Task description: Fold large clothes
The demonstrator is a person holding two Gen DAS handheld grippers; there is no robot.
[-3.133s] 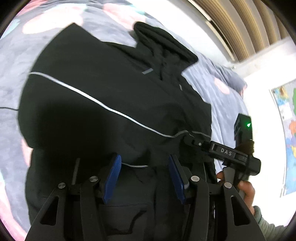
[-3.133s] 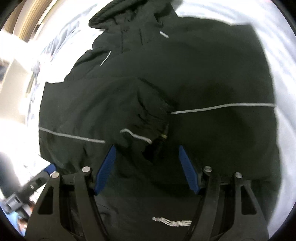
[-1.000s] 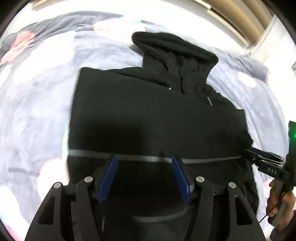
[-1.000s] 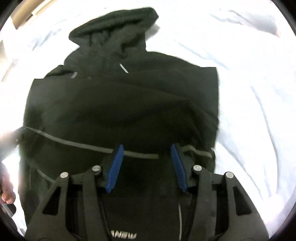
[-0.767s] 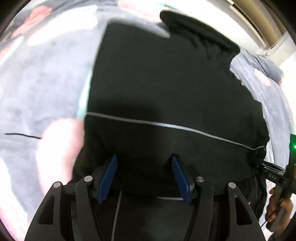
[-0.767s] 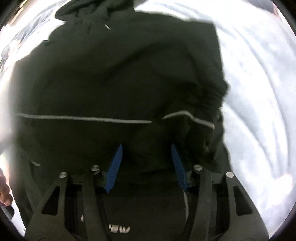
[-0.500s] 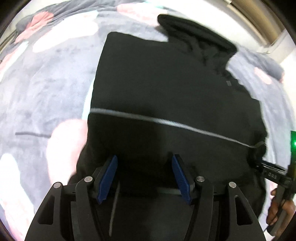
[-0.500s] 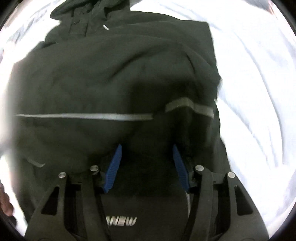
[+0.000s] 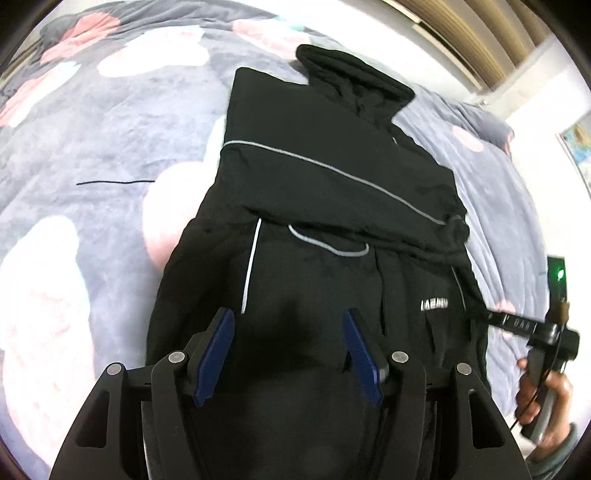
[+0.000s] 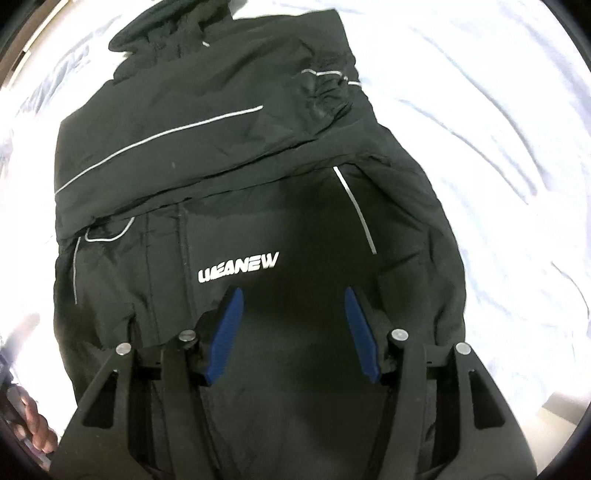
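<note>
The left gripper (image 9: 288, 347) is hanging over the near part of the black jacket (image 9: 325, 229). Its blue pads (image 9: 214, 354) are standing apart, and nothing is pinched between them. The right gripper (image 10: 293, 332) is pointing down at the jacket too. Its jaws have just been opening, and only the jacket below is showing in the gap, not squeezed. In the left wrist view the right gripper is sticking in at the jacket's right edge, with the person's hand (image 9: 543, 398) holding its handle.

The jacket is lying flat on the grey blanket (image 9: 92, 155) with pink and white blotches. White letters (image 10: 238, 272) are showing just past the right gripper's pads. Farther up, a folded sleeve with a thin silver stripe (image 9: 332, 170) is lying across the chest. The hood (image 9: 354, 81) is sitting at the far end. Beyond it, wooden slats (image 9: 461, 33) are running along the wall.
</note>
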